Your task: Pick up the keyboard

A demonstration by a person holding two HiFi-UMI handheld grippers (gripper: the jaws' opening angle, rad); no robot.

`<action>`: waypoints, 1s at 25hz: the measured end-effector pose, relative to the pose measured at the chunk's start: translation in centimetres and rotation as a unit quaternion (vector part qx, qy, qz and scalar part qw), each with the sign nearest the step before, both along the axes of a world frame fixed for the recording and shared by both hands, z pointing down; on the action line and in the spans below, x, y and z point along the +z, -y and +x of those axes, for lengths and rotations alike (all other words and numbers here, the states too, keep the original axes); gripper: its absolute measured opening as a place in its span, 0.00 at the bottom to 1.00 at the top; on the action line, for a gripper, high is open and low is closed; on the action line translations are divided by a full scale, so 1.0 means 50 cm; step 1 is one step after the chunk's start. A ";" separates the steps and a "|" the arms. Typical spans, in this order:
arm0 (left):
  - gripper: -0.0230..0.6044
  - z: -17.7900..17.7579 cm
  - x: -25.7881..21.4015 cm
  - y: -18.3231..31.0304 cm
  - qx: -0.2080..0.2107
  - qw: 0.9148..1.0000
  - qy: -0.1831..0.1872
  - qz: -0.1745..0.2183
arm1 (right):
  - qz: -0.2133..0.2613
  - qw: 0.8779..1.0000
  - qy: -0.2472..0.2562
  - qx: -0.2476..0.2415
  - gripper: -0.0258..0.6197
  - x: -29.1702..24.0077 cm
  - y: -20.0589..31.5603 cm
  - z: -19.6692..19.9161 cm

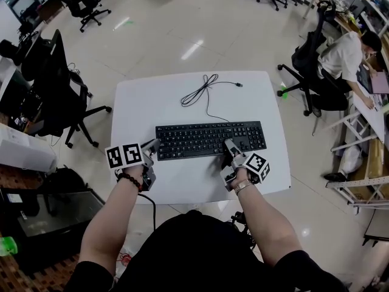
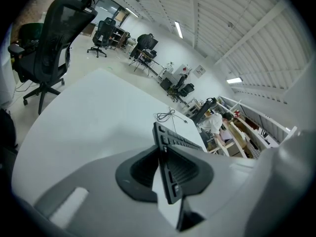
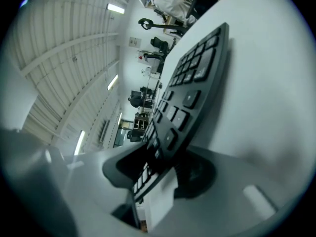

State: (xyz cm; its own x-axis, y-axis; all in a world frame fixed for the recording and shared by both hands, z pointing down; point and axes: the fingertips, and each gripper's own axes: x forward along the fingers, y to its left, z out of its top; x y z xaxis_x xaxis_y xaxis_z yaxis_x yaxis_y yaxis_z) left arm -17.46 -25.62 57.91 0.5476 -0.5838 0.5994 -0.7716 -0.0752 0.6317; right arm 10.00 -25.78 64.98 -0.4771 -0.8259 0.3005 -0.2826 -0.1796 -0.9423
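forearms (image 1: 115,224) in short dark sleeves fill the lower edge of the head view, with a bead bracelet (image 1: 129,180) on the left wrist and a watch (image 1: 243,186) on the right.

left tongs (image 1: 152,146): closed on the left end of the keyboard (image 1: 209,139). the left gripper view shows the keyboard's edge pinched between the two dark pads.

right tongs (image 1: 230,145): closed on the keyboard's near edge, right of centre. the right gripper view shows the key rows running up from between the pads.

keyboard: black, full size, lying lengthwise across the middle of the table (image 1: 182,184). whether it is clear of the surface cannot be told.

table: white, square with rounded corners, matt finish. a black cable (image 1: 200,93) runs from the keyboard's far side and lies loosely looped toward the far edge, its plug (image 1: 239,84) free on the surface.

room: open office with a pale glossy floor (image 1: 164,35) that reflects the ceiling lights. a black office chair (image 1: 58,84) stands just left of the table, and more chairs stand at the far side. a seated person (image 1: 343,56) in a light top works at the right wall, beside shelving (image 1: 364,163). the gripper views show a ribbed white ceiling with strip lights.
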 end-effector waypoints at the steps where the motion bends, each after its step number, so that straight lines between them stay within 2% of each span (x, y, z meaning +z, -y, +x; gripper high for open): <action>1: 0.13 -0.001 0.001 0.001 -0.001 1.000 -0.001 0.001 | 0.006 1.000 -0.005 -0.002 0.28 -0.009 0.001 0.000; 3: 0.14 -0.004 0.000 0.002 -0.006 1.000 -0.007 0.002 | 0.015 1.000 -0.017 -0.007 0.25 -0.024 0.001 0.000; 8: 0.14 -0.004 -0.013 -0.002 -0.009 1.000 -0.019 0.013 | 0.028 0.999 -0.035 -0.009 0.24 -0.056 -0.017 0.001; 14: 0.14 -0.013 -0.036 -0.023 -0.019 0.999 -0.038 0.028 | 0.070 0.995 -0.069 -0.025 0.24 -0.139 -0.029 -0.006; 25: 0.14 -0.022 -0.163 -0.036 -0.033 0.991 -0.068 0.109 | 0.180 0.976 -0.117 -0.044 0.22 -0.354 -0.048 -0.019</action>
State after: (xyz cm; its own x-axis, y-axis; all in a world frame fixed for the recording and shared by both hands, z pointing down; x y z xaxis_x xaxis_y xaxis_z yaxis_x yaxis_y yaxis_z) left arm -18.55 -23.80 49.77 0.5713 -0.7284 0.3782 -0.6886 -0.1747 0.7038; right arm 9.05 -23.36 47.29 -0.5035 -0.8574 0.1069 -0.4964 0.1858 -0.8480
